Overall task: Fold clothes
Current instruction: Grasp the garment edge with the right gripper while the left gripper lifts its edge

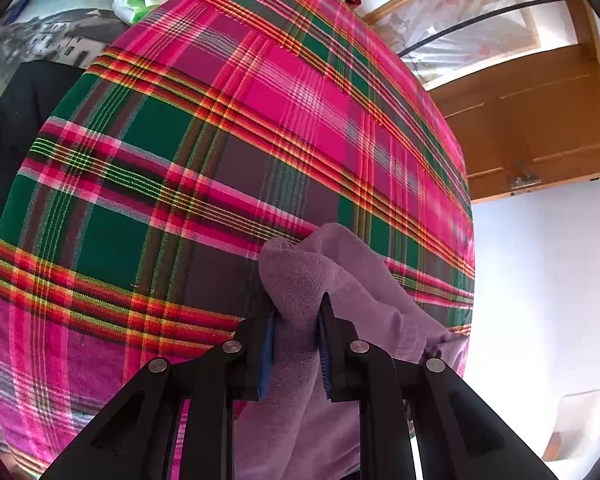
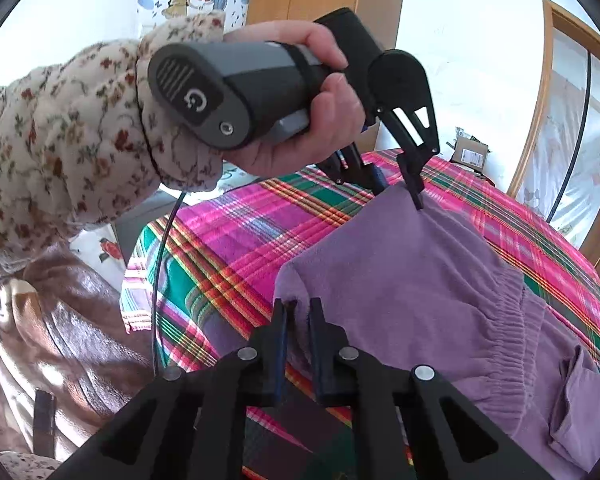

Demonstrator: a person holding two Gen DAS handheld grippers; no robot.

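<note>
A lilac fleece garment (image 2: 412,280), soft and slightly nubbly, lies on a bed covered by a plaid sheet (image 1: 204,152) in pink, green and orange. It has a gathered elastic band running across it in the right wrist view, with a looser flap of the same cloth lying past it toward the lower right. The left gripper (image 1: 296,312) pinches a thick bunched fold of the fleece between its blue-lined fingers, lifting that corner into a peak above the sheet; in the right wrist view the same gripper (image 2: 400,196), held by a hand (image 2: 320,112) in a floral quilted sleeve (image 2: 68,136), grips the far edge. The right gripper (image 2: 298,308) has its fingers drawn nearly together on the near corner of the garment; it appears to nip a thin edge of cloth, though the contact is hard to make out.
</note>
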